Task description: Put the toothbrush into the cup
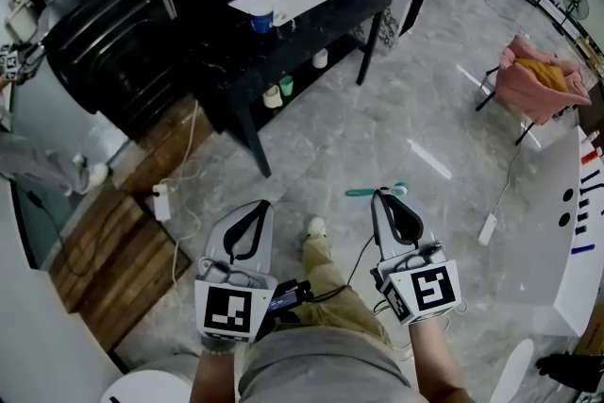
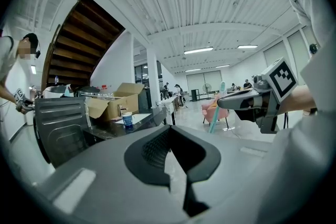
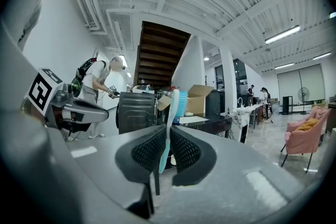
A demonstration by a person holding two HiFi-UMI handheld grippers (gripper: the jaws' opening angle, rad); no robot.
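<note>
The right claw (image 3: 164, 132) pinched the slim teal plastic toothbrush (image 3: 173, 105) mid-handle. It might pivot loose before reaching the small blue cup (image 1: 261, 20) far ahead. The left claw (image 1: 261, 203) was pressed together, empty.

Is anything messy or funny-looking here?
Nothing is spilled or broken. One odd thing: the toothbrush sits crosswise in the right gripper, out over the floor, well away from the blue cup on the black table.
</note>
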